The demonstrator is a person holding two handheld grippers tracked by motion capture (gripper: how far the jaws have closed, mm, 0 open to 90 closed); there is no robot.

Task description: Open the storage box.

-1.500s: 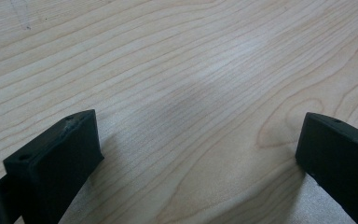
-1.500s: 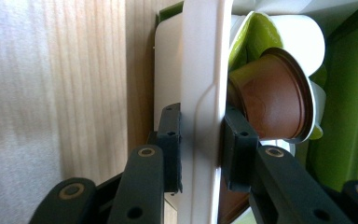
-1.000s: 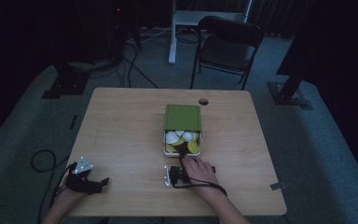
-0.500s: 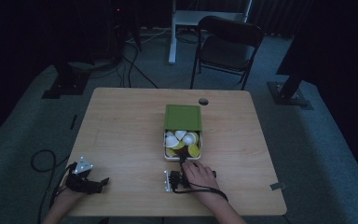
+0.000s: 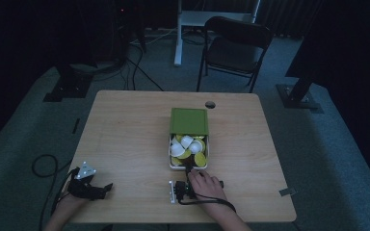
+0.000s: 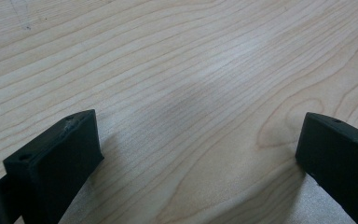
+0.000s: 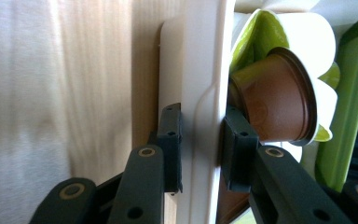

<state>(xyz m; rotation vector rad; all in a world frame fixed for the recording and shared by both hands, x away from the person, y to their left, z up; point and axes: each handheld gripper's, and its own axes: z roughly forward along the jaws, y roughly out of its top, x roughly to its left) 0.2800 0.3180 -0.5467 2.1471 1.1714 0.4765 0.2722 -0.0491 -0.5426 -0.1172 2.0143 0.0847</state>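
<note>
A white tray (image 5: 188,166) of several white and yellow-green capsules (image 5: 185,146) sticks out from under a green sleeve (image 5: 189,121) at the table's middle. My right gripper (image 5: 189,173) lies just in front of it. In the right gripper view it (image 7: 200,140) is shut on the tray's white front wall (image 7: 205,56), one jaw outside and one inside. A brown capsule (image 7: 275,102) rests against the inner jaw. My left gripper (image 5: 107,186) rests at the table's front left. Its jaws (image 6: 200,135) stand wide open over bare wood (image 6: 168,56).
A round cable hole (image 5: 210,104) sits in the table behind the green sleeve. A small grey strip (image 5: 287,192) lies near the front right corner. A black chair (image 5: 236,50) stands beyond the far edge. Cables (image 5: 46,166) trail on the floor to the left.
My right hand has drawn back toward the table's front edge, and the white tray has slid further out of the green sleeve with it. The left gripper has stayed put.
</note>
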